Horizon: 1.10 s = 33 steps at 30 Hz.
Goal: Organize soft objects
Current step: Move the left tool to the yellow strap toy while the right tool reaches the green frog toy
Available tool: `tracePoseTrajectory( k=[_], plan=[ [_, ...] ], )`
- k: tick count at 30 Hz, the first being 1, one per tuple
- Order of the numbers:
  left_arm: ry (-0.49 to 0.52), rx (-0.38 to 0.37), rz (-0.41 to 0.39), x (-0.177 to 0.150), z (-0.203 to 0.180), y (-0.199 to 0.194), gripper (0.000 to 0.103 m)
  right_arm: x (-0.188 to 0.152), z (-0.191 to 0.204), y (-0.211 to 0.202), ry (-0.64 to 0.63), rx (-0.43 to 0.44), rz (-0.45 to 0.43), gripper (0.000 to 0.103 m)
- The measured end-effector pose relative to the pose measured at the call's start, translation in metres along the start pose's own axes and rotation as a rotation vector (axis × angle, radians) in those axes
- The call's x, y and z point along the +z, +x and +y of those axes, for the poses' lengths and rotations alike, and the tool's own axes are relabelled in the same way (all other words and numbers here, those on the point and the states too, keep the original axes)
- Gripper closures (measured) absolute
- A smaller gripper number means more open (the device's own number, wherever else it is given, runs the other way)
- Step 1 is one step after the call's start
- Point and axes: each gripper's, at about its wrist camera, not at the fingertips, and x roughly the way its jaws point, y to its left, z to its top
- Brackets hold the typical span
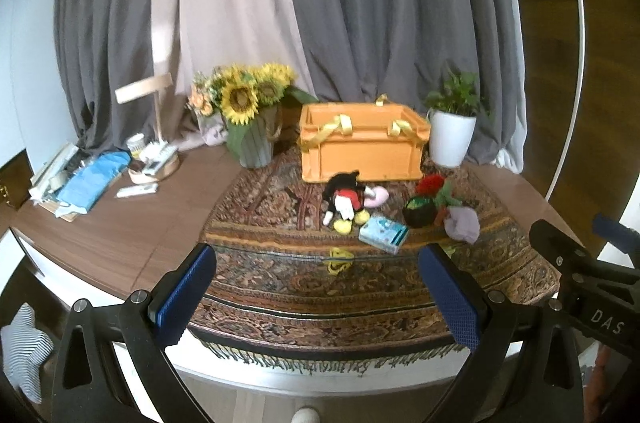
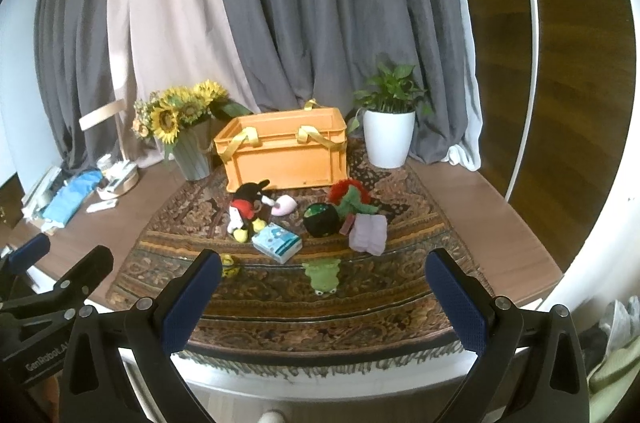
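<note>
Soft toys lie mid-frame on the patterned rug before the orange crate: Mickey plush, tissue pack, green frog; nothing crated yet. Left gripper and right gripper both spread wide, empty. Best to pinch Mickey's torso, not limbs; lift clear of crate rim. Readable: "DAS", "GenRobot".

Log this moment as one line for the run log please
left gripper open, empty | right gripper open, empty | soft toys loose on rug | orange crate behind them | nothing grasped yet
</note>
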Motion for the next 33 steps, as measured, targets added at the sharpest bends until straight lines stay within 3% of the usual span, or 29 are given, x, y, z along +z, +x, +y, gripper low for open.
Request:
tracePoseTrajectory(
  k=[19, 33],
  plan=[
    [0.098, -0.073, 0.078, -0.016, 0.003, 0.120, 0.000, -0.018, 0.013, 0.113, -0.009, -0.027, 0.119, 0.001],
    [0.104, -0.136, 0.212, -0.042, -0.003, 0.209, 0.012, -0.047, 0.013, 0.193, -0.001, -0.048, 0.183, 0.001]
  ],
)
